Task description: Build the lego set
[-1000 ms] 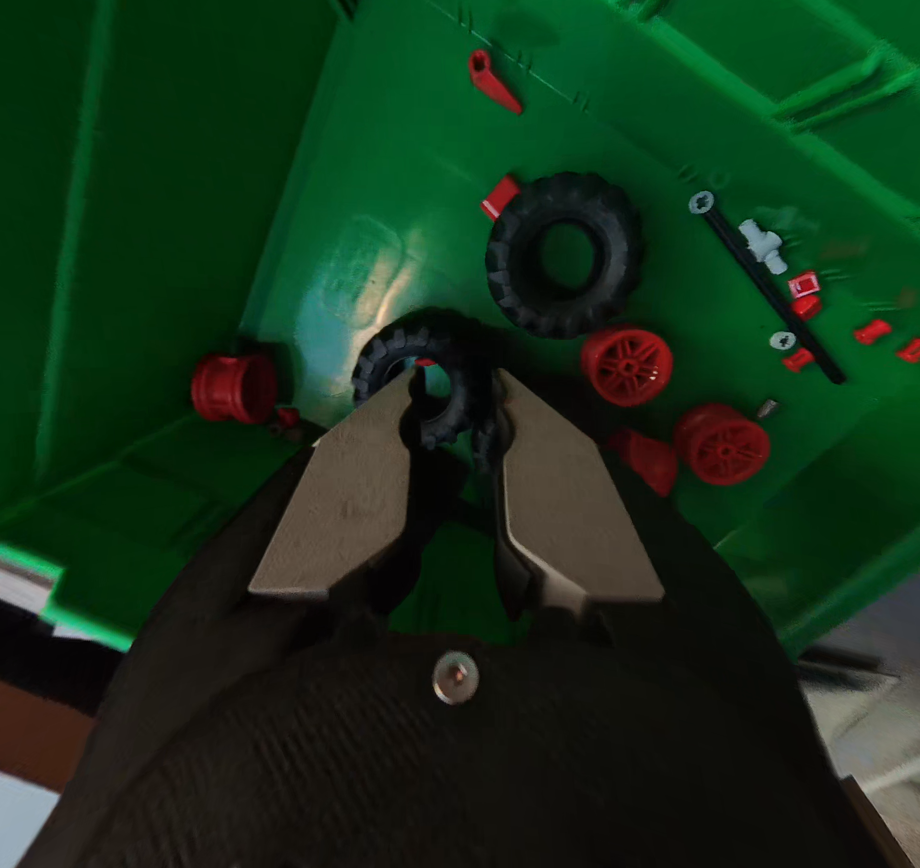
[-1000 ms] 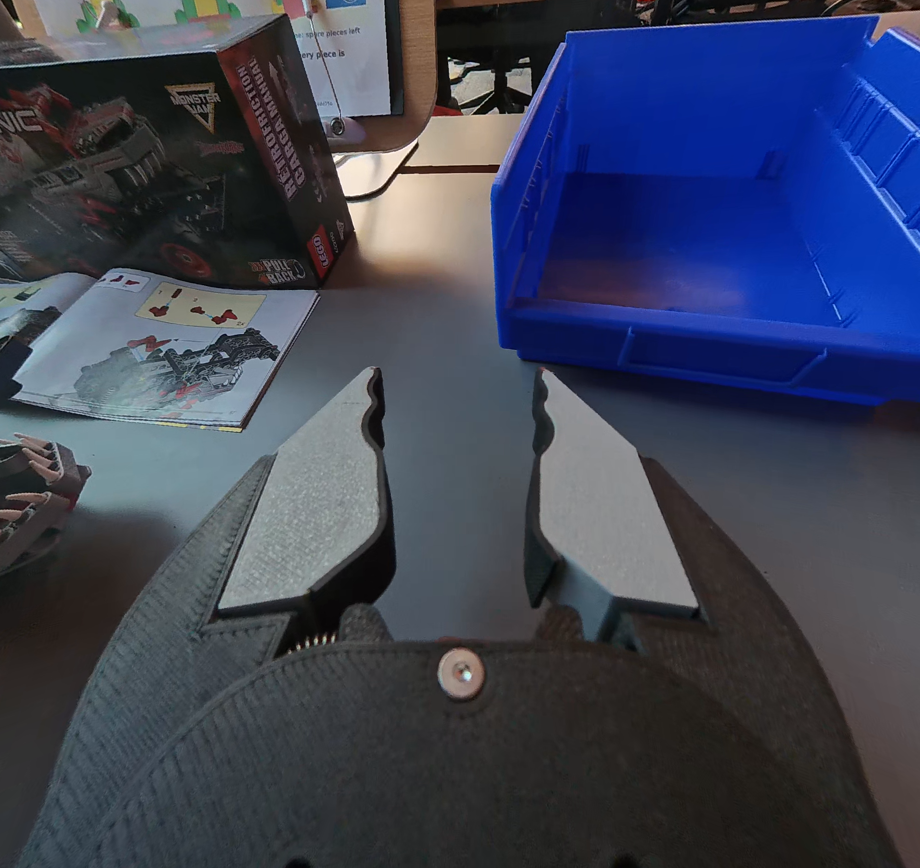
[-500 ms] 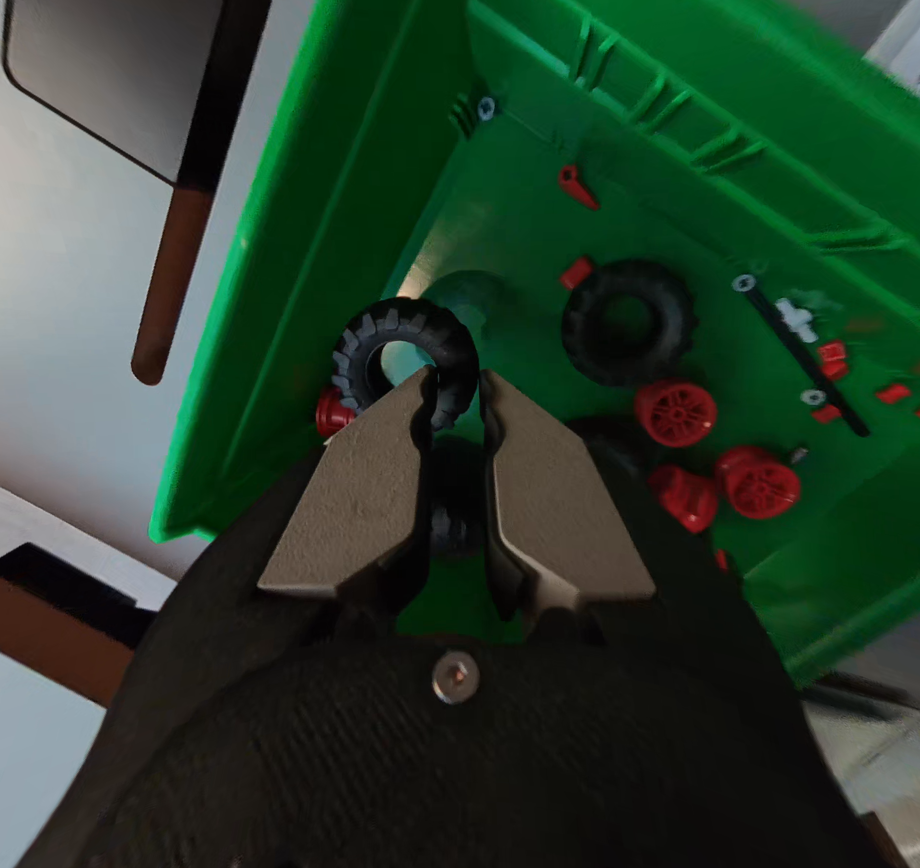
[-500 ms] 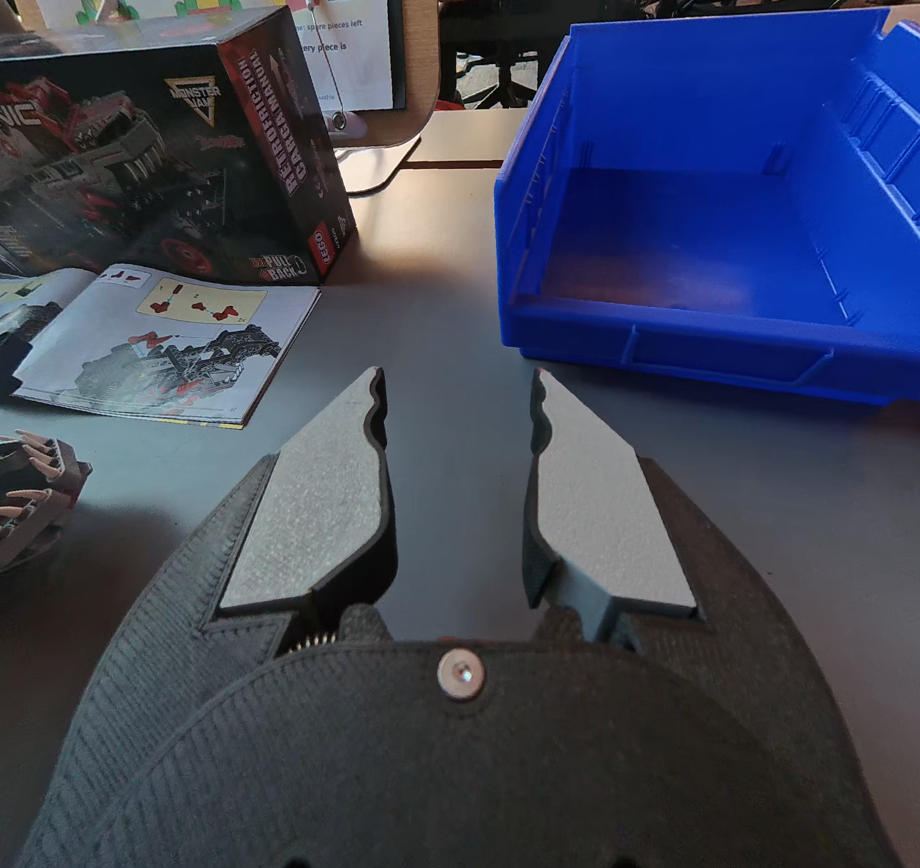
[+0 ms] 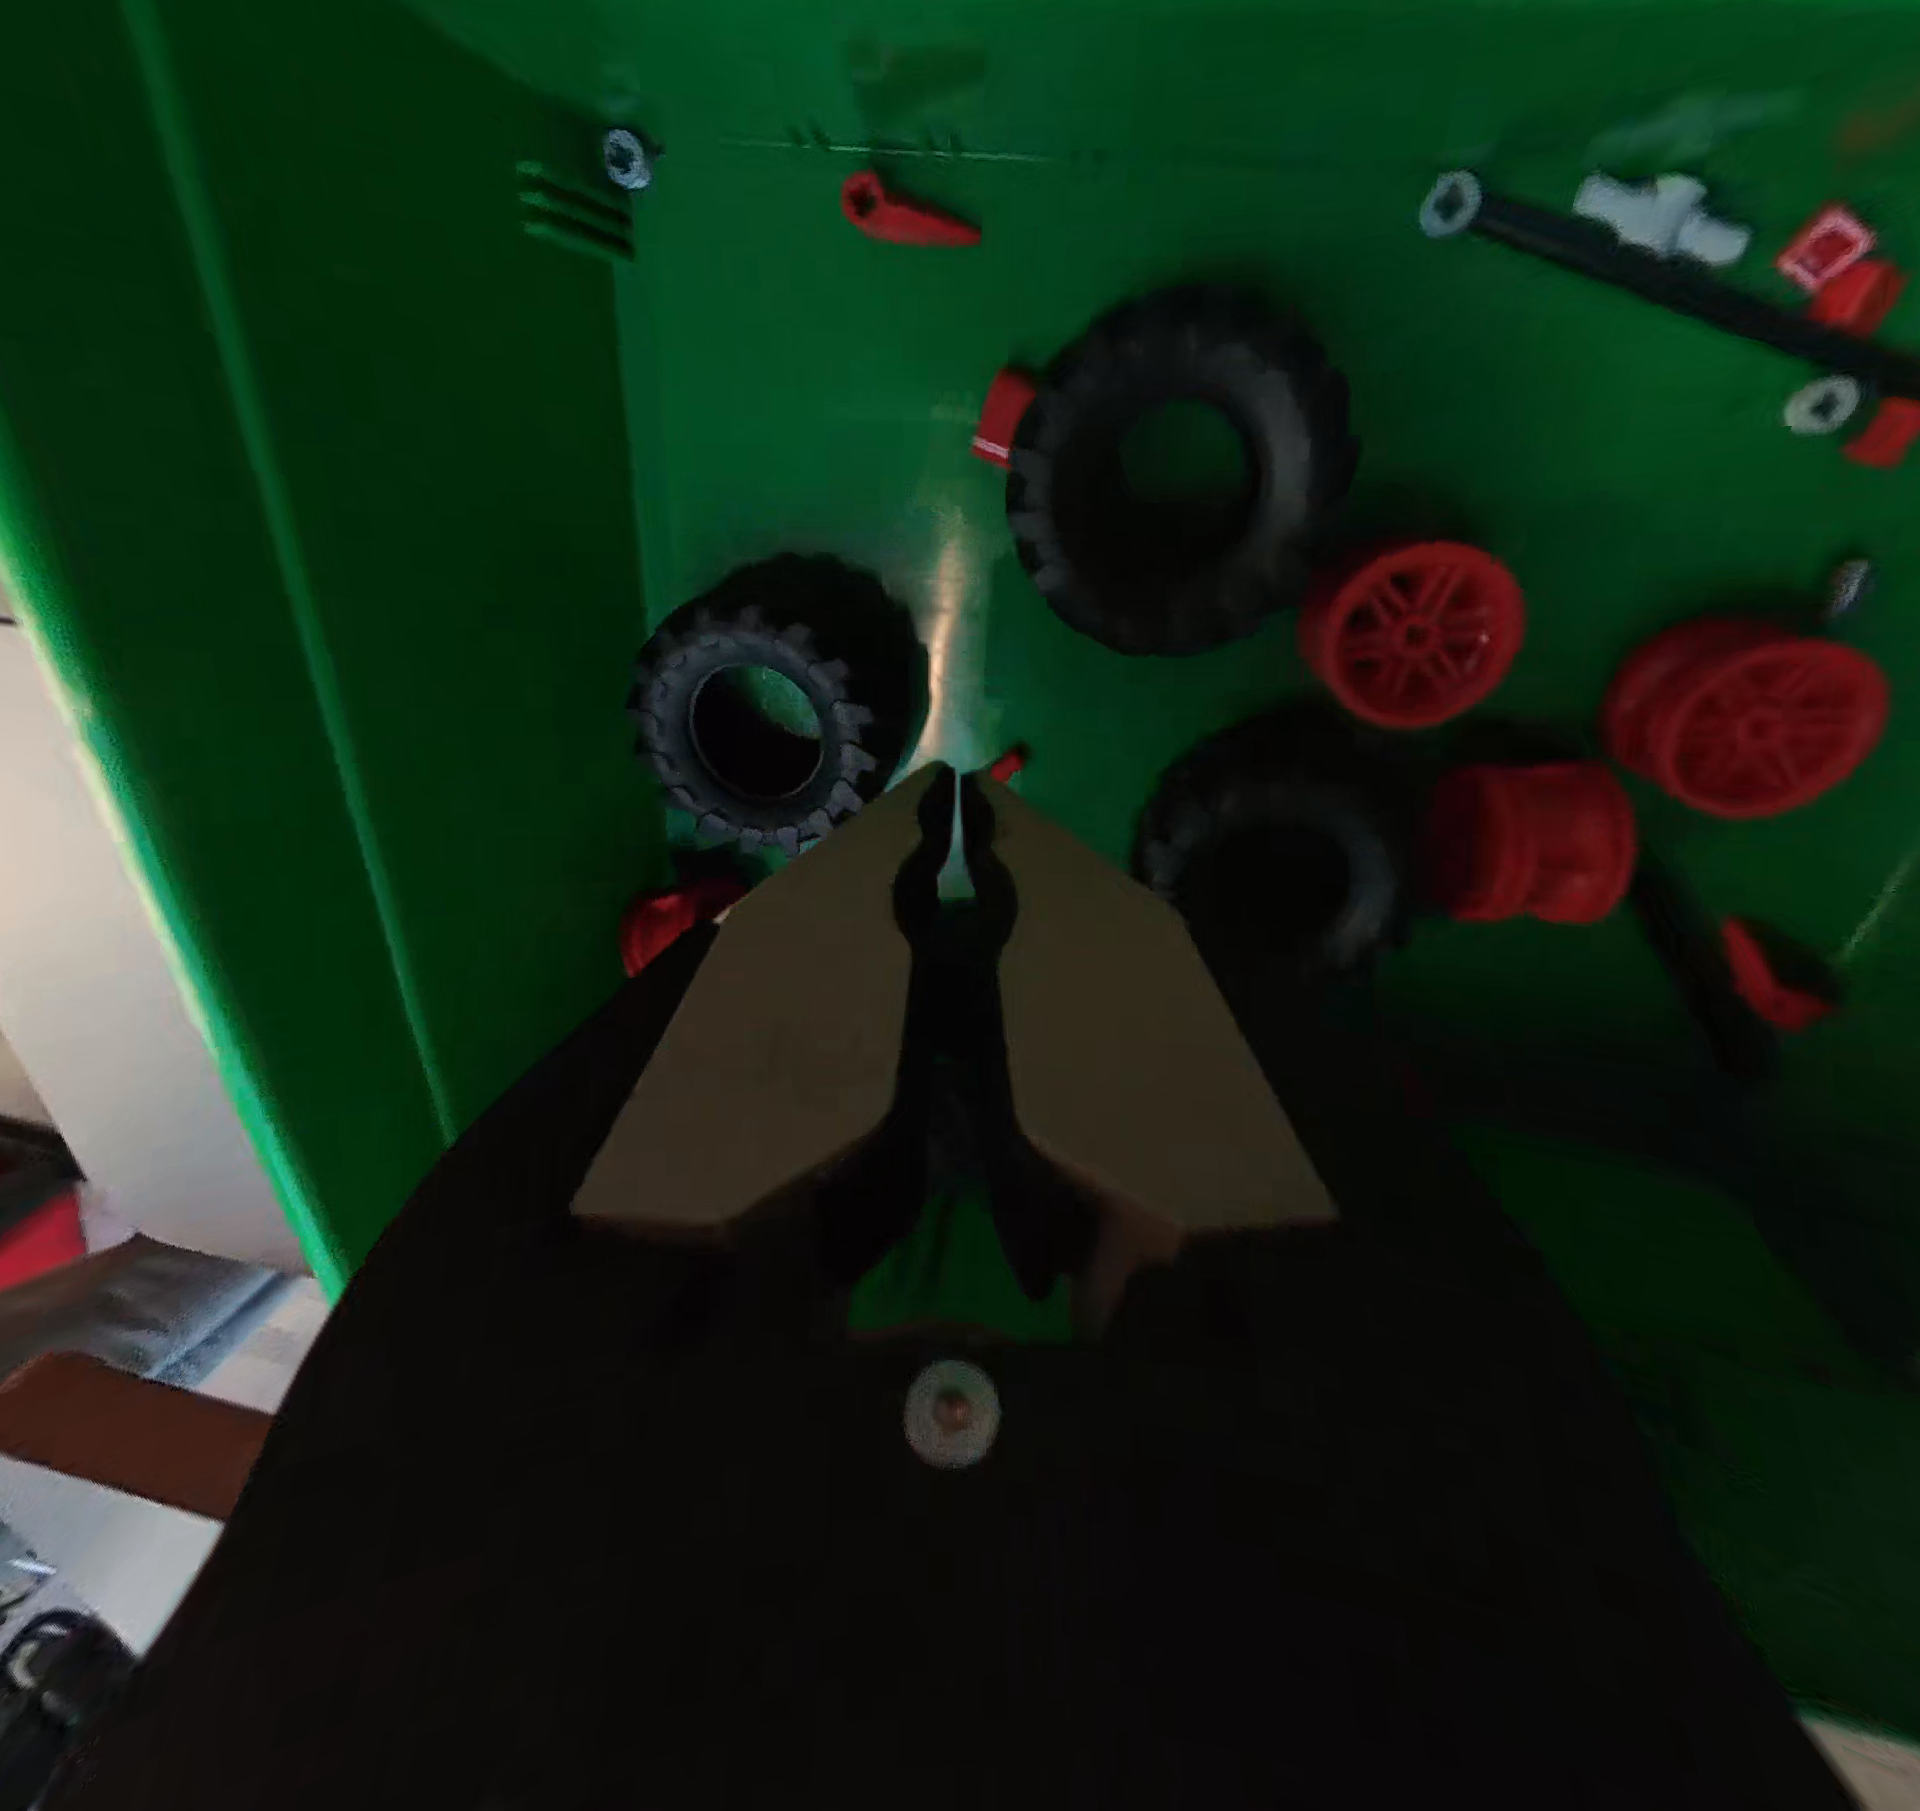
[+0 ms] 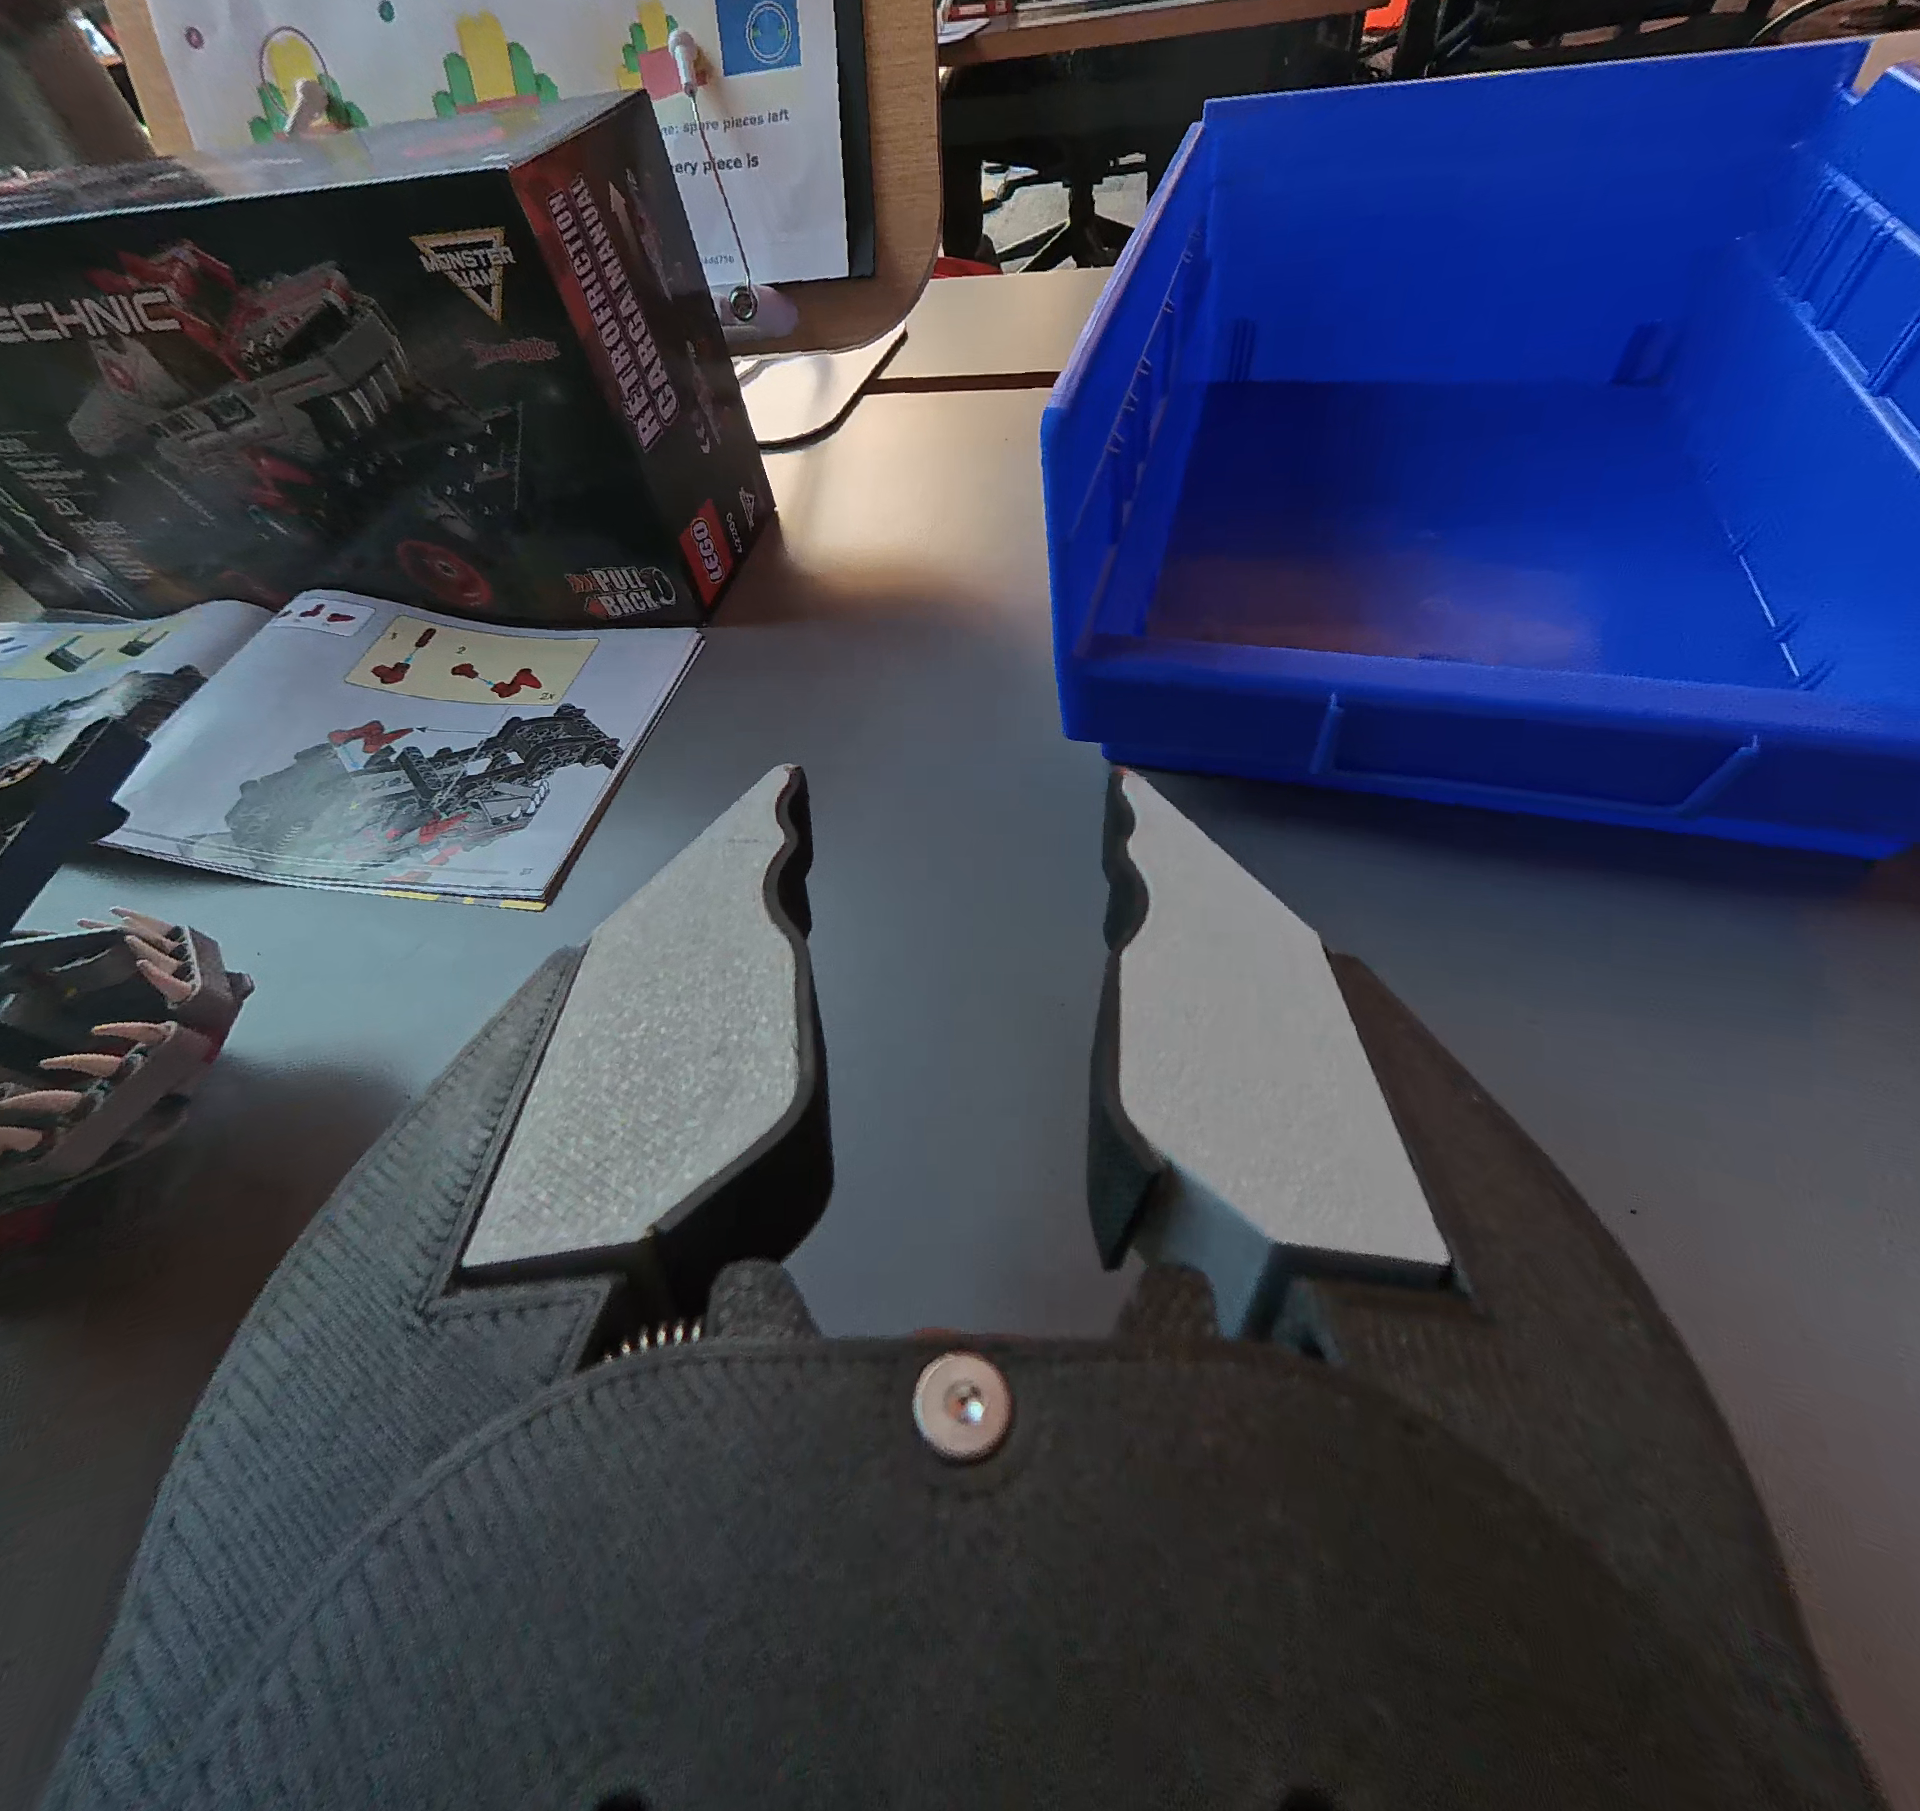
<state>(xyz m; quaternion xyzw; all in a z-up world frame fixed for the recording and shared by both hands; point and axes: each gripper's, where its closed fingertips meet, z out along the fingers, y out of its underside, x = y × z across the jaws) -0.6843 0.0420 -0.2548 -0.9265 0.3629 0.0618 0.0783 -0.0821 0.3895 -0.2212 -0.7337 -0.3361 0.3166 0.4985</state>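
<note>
In the left wrist view my left gripper (image 5: 956,782) is shut and empty inside the green bin (image 5: 312,514). A small black tyre (image 5: 753,712) lies on the bin floor just left of the fingertips, free of them. Two bigger black tyres (image 5: 1179,473) (image 5: 1268,847) and red wheel hubs (image 5: 1413,634) (image 5: 1756,727) (image 5: 1527,842) lie to the right. In the right wrist view my right gripper (image 6: 956,795) is open and empty above the grey table (image 6: 935,618). The partly built toothed model (image 6: 94,1034) sits at the far left.
A black axle (image 5: 1683,291) and several small red and grey pieces lie at the green bin's far side. A blue bin (image 6: 1507,753) stands ahead right of the right gripper. The set's box (image 6: 364,390) and open instruction booklet (image 6: 395,753) lie ahead left. Left tips to right tips: about 70 centimeters. To reach the partly built toothed model (image 6: 94,1034) in a straight line is about 15 centimeters for my right fingers, about 55 centimeters for my left.
My left gripper had lifted the small tyre out of the bin. Now the tyre lies on the bin floor, out of the fingers, and the fingers have shut. The right gripper has barely moved.
</note>
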